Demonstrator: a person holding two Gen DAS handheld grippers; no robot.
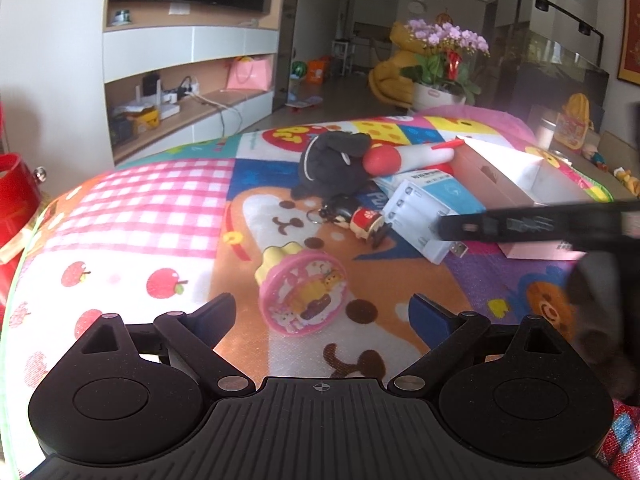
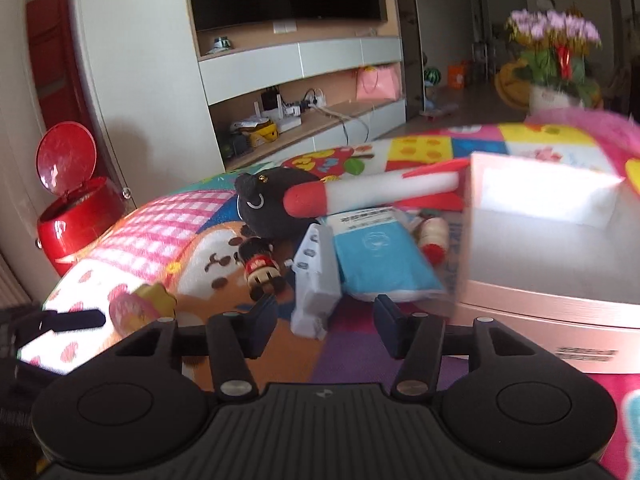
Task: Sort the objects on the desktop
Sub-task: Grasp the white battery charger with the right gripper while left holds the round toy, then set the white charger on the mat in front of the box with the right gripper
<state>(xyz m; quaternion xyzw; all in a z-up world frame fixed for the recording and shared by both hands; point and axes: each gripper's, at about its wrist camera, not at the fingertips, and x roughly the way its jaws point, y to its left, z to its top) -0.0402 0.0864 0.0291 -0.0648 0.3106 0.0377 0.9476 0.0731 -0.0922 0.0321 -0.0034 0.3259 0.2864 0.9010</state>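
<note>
Unsorted heap mid-desk: white plastic battery charger (image 2: 314, 280), blue tissue packet (image 2: 380, 256), black plush toy (image 1: 332, 160), red-tipped foam rocket (image 2: 372, 194); round pink toy mirror (image 1: 302, 292) apart. Pink open box (image 2: 540, 240) beside, seemingly empty. Left gripper (image 1: 322, 312) wide open, right gripper (image 2: 324, 320) half open; both empty. Sorting barely begun

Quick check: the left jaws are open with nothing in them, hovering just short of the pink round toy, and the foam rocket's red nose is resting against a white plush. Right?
Not quite. The plush is black, not white; the left wrist view shows the foam rocket with its red nose against it. The rest holds: the left gripper is open and empty, just short of the pink round toy.
</note>
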